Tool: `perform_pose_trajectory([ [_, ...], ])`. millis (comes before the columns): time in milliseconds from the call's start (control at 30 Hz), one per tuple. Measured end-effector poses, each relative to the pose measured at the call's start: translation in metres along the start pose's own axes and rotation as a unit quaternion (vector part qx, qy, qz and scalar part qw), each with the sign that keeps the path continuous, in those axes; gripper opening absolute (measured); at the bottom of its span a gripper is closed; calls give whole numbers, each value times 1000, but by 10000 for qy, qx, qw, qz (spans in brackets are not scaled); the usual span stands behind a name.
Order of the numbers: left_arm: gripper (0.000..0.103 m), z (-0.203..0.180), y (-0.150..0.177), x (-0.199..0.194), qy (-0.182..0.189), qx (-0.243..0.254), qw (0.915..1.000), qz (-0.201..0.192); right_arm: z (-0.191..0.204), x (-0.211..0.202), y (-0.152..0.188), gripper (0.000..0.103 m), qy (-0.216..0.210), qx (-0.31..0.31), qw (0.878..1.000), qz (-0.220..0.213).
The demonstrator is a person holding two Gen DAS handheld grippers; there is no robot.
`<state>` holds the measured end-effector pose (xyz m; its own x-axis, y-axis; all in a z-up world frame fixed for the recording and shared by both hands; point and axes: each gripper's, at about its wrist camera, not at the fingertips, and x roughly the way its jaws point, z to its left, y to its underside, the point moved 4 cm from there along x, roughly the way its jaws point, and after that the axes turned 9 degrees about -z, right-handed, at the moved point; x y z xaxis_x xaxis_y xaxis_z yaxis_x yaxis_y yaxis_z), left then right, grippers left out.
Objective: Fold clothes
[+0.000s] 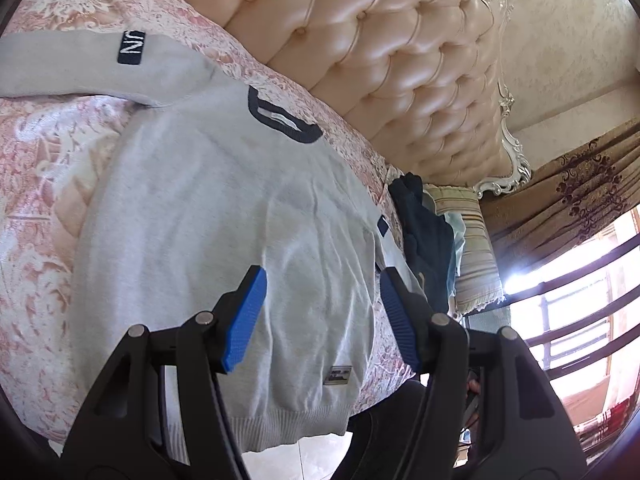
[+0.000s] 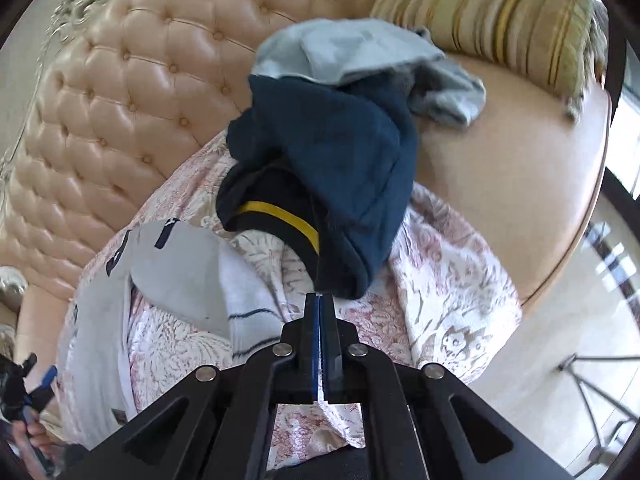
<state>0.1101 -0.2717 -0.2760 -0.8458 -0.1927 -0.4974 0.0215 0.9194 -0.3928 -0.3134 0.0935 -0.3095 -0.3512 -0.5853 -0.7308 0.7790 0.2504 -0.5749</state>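
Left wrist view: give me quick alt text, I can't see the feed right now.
The left gripper, open with blue pads, hovers over a light grey sweater lying face up on a pink floral bedspread, its navy collar towards a tufted peach headboard. A pile of dark clothes lies to the right, beside a striped pillow and a bright window.

Sweater sleeve end past frame edge; patch lettering unreadable.

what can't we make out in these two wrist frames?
- Left wrist view: grey sweater hem runs behind the left gripper; far sleeve cut by the frame edge.
- Right wrist view: right gripper, jaws shut on white fabric; which piece it belongs to is hidden.
- Pile: navy garment covers whatever lies beneath.
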Motion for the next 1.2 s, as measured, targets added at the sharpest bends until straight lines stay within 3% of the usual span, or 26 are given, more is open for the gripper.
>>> perform_pose_trajectory([
  [67, 62, -4, 2, 0, 13, 49, 10000, 22, 1, -3, 1, 6, 141, -153, 9998, -53],
  [133, 62, -2, 2, 0, 3, 4, 10000, 21, 20, -12, 9, 28, 537, -1305, 9897, -261],
  [167, 62, -1, 2, 0, -2, -19, 10000, 20, 34, -16, 15, 70, 769, -2076, 9745, -373],
  [200, 62, 0, 3, 0, -7, -41, 10000, 19, 48, -19, 23, 99, 876, -2740, 9565, -474],
  [300, 62, 2, 3, 1, -21, -109, 9999, 17, 85, -24, 53, 102, 1034, -4319, 8930, -736],
  [333, 62, 3, 3, 1, -26, -121, 9999, 17, 93, -21, 60, 102, 1009, -4568, 8808, -733],
  [367, 62, 0, 4, 1, -33, -44, 10000, 25, 99, -18, 67, 101, 970, -4769, 8707, -711],
  [433, 62, -8, 4, 0, -158, 247, 9996, -12, 104, -5, 73, 94, 933, -4906, 8641, -626],
  [500, 62, -24, 0, -3, -467, 921, 9945, -199, 106, 6, 77, 76, 976, -5086, 8534, -587],
  [533, 62, -36, -3, -3, -624, 1460, 9869, -286, 108, 11, 78, 71, 1017, -5172, 8476, -605],
  [567, 62, -52, -3, 4, -775, 2199, 9720, -302, 107, 14, 78, 63, 1002, -5173, 8477, -607],
  [633, 63, -82, -7, 18, -1041, 3571, 9278, -306, 102, 20, 70, 50, 861, -4948, 8633, -507],
  [700, 68, -87, -28, 53, -929, 3800, 9203, 93, 94, 21, 59, 17, 762, -4568, 8851, -454],
  [767, 68, -93, -49, 88, -822, 4006, 9112, 486, 84, 15, 43, 6, 626, -3992, 9134, -497],
  [867, 68, -94, -77, 146, -863, 3922, 9108, 952, 61, 11, 19, 5, 437, -2956, 9534, -421],
  [933, 68, -95, -96, 184, -890, 3861, 9094, 1261, 49, 15, 10, 5, 344, -2443, 9685, -334],
  [1033, 68, -97, -124, 241, -924, 3768, 9054, 1722, 35, 16, -1, 4, 219, -1689, 9849, -314],
  [1100, 66, -98, -127, 275, -1015, 3833, 8965, 1975, 25, 16, -5, 5, 126, -1198, 9924, -264],
  [1200, 63, -88, -127, 292, -1294, 3629, 8959, 2210, 22, 16, -5, 4, 120, -962, 9951, -209],
])
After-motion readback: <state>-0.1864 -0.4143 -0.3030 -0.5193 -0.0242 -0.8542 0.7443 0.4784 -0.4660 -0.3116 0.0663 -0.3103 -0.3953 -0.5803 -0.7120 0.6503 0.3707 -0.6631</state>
